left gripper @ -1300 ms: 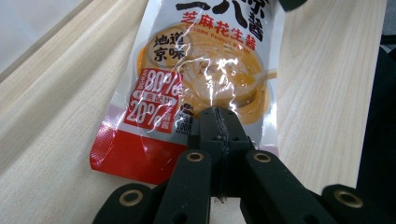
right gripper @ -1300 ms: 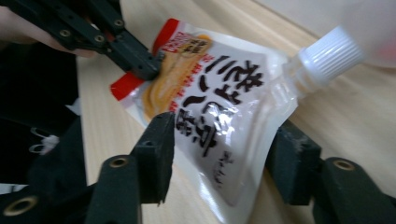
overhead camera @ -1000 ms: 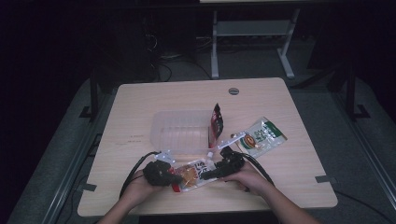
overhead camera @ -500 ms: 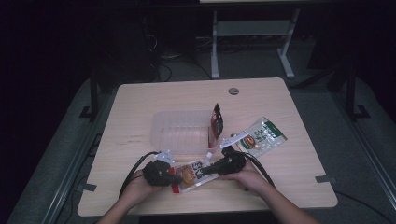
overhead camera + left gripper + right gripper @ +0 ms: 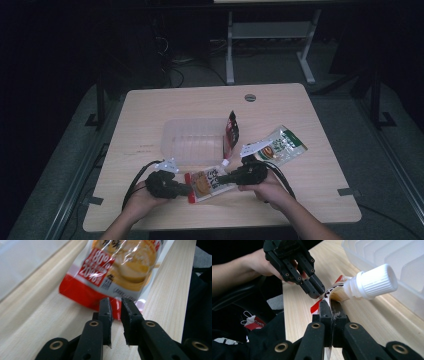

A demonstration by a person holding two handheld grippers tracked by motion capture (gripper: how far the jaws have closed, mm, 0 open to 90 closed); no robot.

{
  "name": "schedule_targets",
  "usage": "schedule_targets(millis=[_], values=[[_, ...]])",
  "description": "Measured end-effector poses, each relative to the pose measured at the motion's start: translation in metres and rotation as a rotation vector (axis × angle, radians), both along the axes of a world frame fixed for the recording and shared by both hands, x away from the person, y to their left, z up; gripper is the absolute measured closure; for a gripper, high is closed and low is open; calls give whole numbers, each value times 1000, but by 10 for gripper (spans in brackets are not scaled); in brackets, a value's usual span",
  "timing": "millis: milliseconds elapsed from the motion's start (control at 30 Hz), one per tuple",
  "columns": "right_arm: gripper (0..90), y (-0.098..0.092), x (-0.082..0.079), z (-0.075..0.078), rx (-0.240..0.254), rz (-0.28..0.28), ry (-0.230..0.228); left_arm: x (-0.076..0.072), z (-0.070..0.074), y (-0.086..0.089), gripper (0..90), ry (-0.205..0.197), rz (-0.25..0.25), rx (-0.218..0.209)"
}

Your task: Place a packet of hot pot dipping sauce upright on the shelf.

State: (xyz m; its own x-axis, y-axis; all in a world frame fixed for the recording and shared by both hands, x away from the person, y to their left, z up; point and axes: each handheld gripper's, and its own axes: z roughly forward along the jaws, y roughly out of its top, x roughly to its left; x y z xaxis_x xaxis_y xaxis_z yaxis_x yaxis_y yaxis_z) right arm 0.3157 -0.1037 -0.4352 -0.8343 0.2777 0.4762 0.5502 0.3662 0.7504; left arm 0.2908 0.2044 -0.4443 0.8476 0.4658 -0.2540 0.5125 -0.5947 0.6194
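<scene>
**High view: a snack pouch held between two grippers**

High view showed the left gripper (image 5: 186,190) at the red end of the spouted snack pouch (image 5: 207,181). Its jaws had just been opening, with that red edge loose between them. The right gripper (image 5: 223,178) pinched the other end tight, near the white cap (image 5: 373,282). So the pouch was picked up but not yet in the clear plastic tray (image 5: 192,145) just behind it. Nothing blocked the way. A dark red packet (image 5: 231,131) leaned on the tray's right wall, and a green packet (image 5: 280,146) lay farther right.
</scene>
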Motion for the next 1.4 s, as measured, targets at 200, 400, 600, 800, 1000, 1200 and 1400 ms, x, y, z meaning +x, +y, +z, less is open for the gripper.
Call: schedule_targets(millis=[200, 400, 600, 800, 1000, 1200, 1400], values=[[892, -8, -3, 13, 7, -9, -35, -1, 3, 6, 659, -34, 15, -18], [892, -14, -4, 23, 18, -24, -51, -3, 5, 9, 562, -59, 4, -18], [892, -19, -4, 32, 38, -40, -66, -4, 5, 9, 485, -67, -30, -14], [893, -22, -4, 43, 41, -57, -88, -4, 4, 7, 469, -49, -28, -16], [895, -24, 3, 57, 59, -84, -114, -4, 4, 8, 469, -48, -29, -9], [895, -24, 9, 68, 65, -108, -136, -3, 3, 9, 469, -46, -24, -9], [896, -24, 15, 80, 75, -127, -153, -3, 3, 9, 469, -46, -22, -8]])
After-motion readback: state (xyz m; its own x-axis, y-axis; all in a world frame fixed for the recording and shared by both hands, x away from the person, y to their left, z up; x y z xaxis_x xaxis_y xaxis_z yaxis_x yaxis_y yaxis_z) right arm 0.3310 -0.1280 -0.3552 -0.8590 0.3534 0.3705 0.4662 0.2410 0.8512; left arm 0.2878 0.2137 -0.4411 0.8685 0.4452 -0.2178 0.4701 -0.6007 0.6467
